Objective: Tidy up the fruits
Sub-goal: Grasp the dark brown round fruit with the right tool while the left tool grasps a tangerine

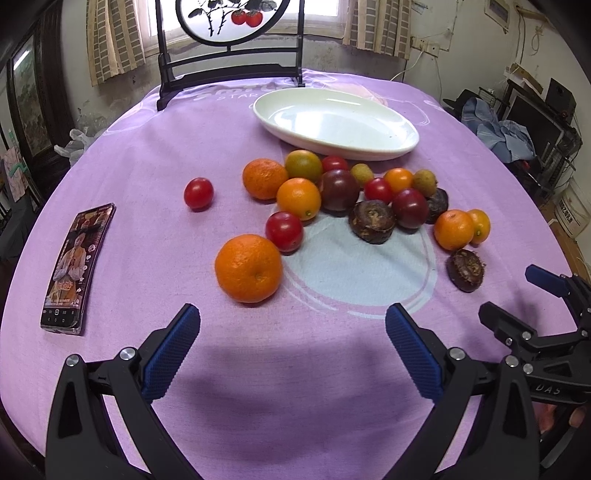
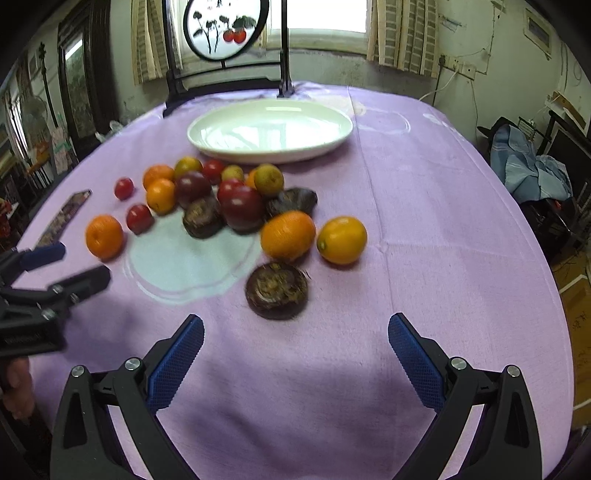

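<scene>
Several fruits lie loose on the purple tablecloth [image 1: 155,206]: oranges, red cherry tomatoes, dark plums and brown water chestnuts. An empty white oval plate [image 1: 391,147] [image 2: 229,149] stands behind them. The nearest orange [image 1: 248,268] lies just ahead of my left gripper [image 1: 291,325], which is open and holds nothing. In the right wrist view a water chestnut [image 2: 277,290] sits just ahead of my right gripper [image 2: 295,332], also open and holding nothing. An orange [image 2: 288,235] and a kumquat [image 2: 341,240] lie beyond it. Each gripper shows at the edge of the other's view.
A phone [image 1: 75,267] with a lit screen lies at the left on the cloth. A dark wooden stand with a round painted panel [image 1: 229,18] rises at the table's far edge. The round table drops off on all sides; clutter stands at the right wall.
</scene>
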{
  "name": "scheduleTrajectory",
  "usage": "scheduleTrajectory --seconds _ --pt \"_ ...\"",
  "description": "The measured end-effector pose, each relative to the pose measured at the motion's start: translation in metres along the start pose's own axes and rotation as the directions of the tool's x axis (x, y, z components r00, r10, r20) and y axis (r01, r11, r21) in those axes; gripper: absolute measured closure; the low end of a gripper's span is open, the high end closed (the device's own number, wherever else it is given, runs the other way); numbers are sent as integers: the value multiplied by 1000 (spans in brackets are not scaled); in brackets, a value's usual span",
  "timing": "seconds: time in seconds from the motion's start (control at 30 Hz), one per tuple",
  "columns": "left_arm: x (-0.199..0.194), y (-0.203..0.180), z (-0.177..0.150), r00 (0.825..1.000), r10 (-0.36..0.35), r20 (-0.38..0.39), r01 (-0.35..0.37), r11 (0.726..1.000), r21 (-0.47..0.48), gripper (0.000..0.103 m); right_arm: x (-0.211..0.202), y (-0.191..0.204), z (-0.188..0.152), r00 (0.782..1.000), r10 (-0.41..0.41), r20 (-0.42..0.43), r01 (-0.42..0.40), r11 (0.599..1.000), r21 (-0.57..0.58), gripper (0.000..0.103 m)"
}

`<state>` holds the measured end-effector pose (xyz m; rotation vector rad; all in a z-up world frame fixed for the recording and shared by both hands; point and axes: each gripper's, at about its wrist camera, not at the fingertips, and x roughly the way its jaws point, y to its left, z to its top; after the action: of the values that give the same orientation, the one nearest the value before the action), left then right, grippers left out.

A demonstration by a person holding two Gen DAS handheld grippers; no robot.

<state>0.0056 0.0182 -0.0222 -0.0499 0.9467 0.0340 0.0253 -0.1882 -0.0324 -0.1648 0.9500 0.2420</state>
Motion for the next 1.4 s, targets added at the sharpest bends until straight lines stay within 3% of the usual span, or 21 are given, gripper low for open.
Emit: scheduleTrajectory --seconds 0.13,0.3,0.43,0.5,0.6,0.7,0.77,0.9,0.93,0.97,1.2,1.4 --pt "6 11 -1 1000 0 -14 0 1000 -16 5 10 1 2 999 12 -31 -13 1000 -5 4" --pt "12 30 0 1000 8 -26 -9 999 -52 5 26 10 9 997 34 -72 -36 999 -26 24" --pt "18 39 4 999 15 -39 -18 997 -71 5 31 14 12 999 32 -43 -33 999 -27 31" --pt "21 39 7 999 10 -42 -13 997 -71 5 30 11 13 999 29 -27 -30 999 -19 46" --pt "29 36 12 999 -9 -50 5 998 -62 5 27 0 14 996 86 -13 -86 996 23 60" --pt "35 33 18 999 -1 -41 -1 999 -49 7 23 -6 10 992 125 -2 -125 991 37 60" --pt "38 31 22 999 3 -46 -5 999 -38 26 20 -7 8 989 149 7 -149 988 37 60" --pt "47 29 24 997 9 -73 -12 999 -30 42 10 -7 5 979 202 27 -203 979 28 60" --pt "46 28 24 998 -1 -62 -1 1000 -21 57 7 -6 5 977 209 35 -210 978 22 60" --pt "44 28 25 998 -19 -56 18 1000 -19 60 4 -6 6 976 213 41 -214 977 16 60" --pt "27 29 32 998 -58 -23 58 998 7 60 -15 -3 21 961 262 92 -261 965 -29 60" --pt "7 15 92 996 -59 73 55 996 65 60 -27 1 76 949 247 193 -229 967 -112 60"
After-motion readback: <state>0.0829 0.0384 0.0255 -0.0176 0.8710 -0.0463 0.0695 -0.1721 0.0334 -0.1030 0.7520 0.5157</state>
